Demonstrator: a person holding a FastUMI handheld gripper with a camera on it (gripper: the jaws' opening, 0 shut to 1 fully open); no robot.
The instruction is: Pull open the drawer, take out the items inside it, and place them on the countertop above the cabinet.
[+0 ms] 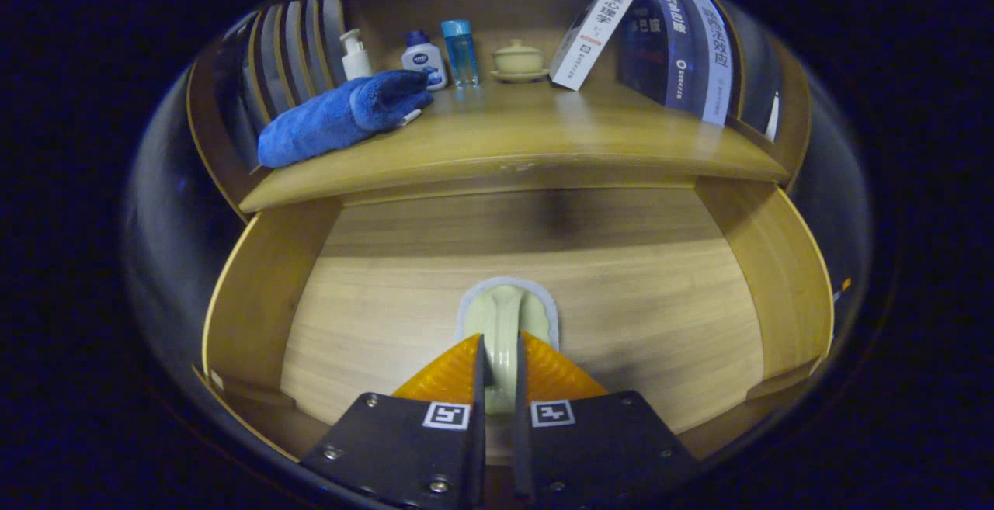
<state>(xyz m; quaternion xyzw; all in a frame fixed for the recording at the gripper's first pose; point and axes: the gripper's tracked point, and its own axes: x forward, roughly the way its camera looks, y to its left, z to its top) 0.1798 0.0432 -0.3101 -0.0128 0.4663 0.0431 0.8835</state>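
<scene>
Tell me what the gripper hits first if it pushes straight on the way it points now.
The gripper is already shut on the pale green handled object in the open drawer. Beyond that, it would probably meet the drawer's wooden floor first; depth is unclear.

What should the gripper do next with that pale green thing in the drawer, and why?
Probably lift it straight up. The gripper has its jaws closed on the pale green brush by its handle, in the open drawer, and the countertop above has bare space beside the blue towel.

Blue towel (pixel 342 116) on the honey-wood countertop (pixel 512 145); pale green, white-rimmed item (pixel 506 316) in the drawer (pixel 256 300).
</scene>
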